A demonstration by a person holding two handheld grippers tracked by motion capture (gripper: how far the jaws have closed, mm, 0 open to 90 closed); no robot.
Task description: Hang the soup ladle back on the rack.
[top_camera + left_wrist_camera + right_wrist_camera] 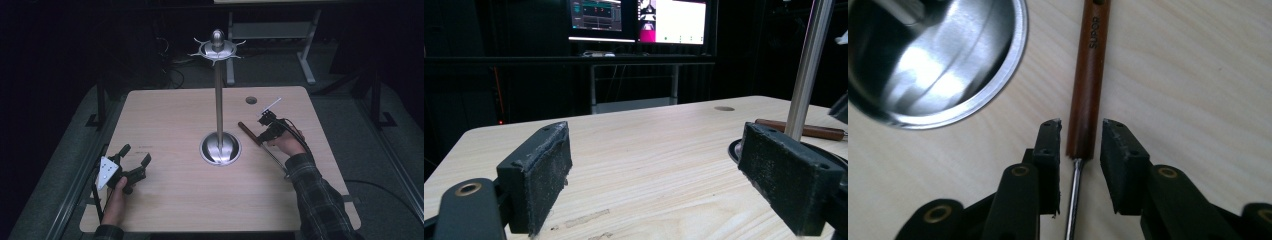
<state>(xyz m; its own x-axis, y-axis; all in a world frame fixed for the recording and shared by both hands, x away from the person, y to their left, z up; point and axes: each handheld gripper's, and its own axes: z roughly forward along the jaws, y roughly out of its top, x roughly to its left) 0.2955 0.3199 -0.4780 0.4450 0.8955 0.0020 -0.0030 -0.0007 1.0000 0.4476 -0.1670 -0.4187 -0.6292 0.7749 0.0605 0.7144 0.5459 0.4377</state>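
On the table (170,200) lies one utensil with a brown wooden handle (1088,85) and a thin metal shaft (1073,200). In the right gripper view the handle's lower end, where the shaft comes out of it, sits right between the two black jaws of the right gripper (1080,145). Those jaws are only a little apart, a narrow gap showing on each side of the wood, so they straddle the handle without pressing it. The word SUPOR is printed along the handle.

From above, the right gripper (266,131) is over that same handle (248,133), just to the right of the stand's round base (220,148). There is one stand: a polished steel base, one upright pole (219,100), and a ring of short hooks (218,49) at the top. What kind of utensil it is I can't tell, since its working end is hidden under the person's right hand (289,145).

The left gripper (134,162) is well apart from all this, near the table's left front edge, held in the left hand (117,192). In the left gripper view its jaws are spread wide with nothing between them but bare wood; the pole (809,65) and the handle (804,130) show beyond its right jaw.
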